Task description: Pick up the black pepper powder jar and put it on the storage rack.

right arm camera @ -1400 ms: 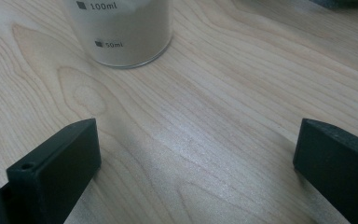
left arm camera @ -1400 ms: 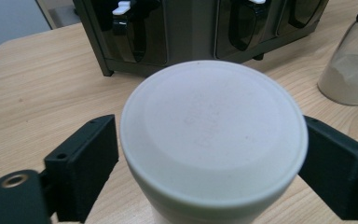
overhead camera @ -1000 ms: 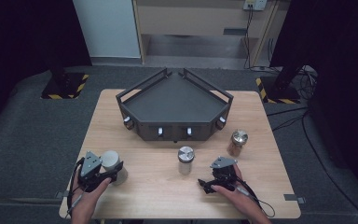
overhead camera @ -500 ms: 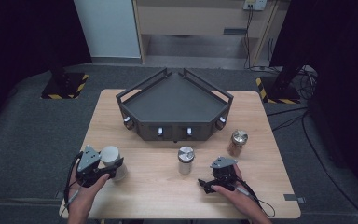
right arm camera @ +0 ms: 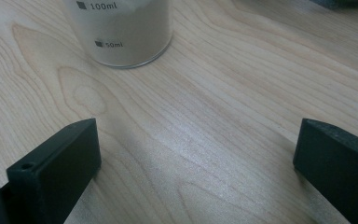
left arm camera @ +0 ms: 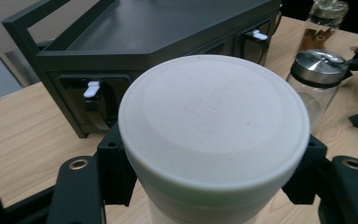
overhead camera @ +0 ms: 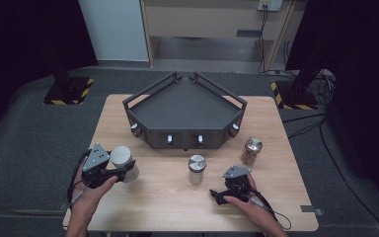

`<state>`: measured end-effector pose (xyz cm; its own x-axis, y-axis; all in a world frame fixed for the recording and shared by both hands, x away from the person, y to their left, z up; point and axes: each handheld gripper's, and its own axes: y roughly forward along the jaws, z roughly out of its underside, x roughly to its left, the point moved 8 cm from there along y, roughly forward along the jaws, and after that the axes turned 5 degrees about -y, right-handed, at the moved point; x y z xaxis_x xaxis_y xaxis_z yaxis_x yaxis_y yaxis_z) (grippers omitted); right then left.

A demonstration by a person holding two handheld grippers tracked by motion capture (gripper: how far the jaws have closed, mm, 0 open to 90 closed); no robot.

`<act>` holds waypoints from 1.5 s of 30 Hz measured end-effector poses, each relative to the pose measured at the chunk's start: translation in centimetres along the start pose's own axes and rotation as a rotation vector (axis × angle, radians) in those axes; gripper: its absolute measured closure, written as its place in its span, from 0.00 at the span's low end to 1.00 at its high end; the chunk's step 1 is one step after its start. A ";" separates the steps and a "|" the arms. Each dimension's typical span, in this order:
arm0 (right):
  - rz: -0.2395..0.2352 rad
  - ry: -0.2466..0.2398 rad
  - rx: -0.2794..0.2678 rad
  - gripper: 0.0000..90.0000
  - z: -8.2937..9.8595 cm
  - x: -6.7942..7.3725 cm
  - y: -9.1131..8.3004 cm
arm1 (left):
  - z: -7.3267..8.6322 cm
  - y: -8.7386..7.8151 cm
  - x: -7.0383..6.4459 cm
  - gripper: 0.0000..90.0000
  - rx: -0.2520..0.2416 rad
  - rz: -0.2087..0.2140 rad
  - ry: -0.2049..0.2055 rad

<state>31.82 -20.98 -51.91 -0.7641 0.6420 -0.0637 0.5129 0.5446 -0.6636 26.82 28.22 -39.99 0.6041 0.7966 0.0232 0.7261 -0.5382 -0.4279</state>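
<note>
The left gripper (overhead camera: 116, 170) has its fingers clamped around a white jar (overhead camera: 124, 163) at the bench's (overhead camera: 168, 207) left front; the right gripper (overhead camera: 217, 195) rests on the bench, fingers spread wide, near a steel-lidded jar (overhead camera: 196, 169)

Left gripper (overhead camera: 116, 170) clamps the white jar (overhead camera: 123, 163) (upright, near table edge).

White-lidded jar (overhead camera: 123, 162), upright at the table's front-left.
</note>
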 end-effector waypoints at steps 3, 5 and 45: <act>-0.001 0.000 0.000 0.01 0.0 0.0 0.0 | -0.5 -0.1 0.2 0.36 0.009 0.012 0.020; -0.002 0.000 0.000 0.01 0.0 0.0 0.0 | -0.8 -0.2 0.3 0.36 0.005 0.022 0.028; -0.001 -0.001 0.000 0.01 0.0 0.0 0.0 | -6.6 1.3 2.1 0.36 -0.031 0.203 0.127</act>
<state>31.84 -20.99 -51.91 -0.7649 0.6410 -0.0633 0.5119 0.5453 -0.6637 31.22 27.38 -34.48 0.7736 0.6314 0.0535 0.5941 -0.6933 -0.4078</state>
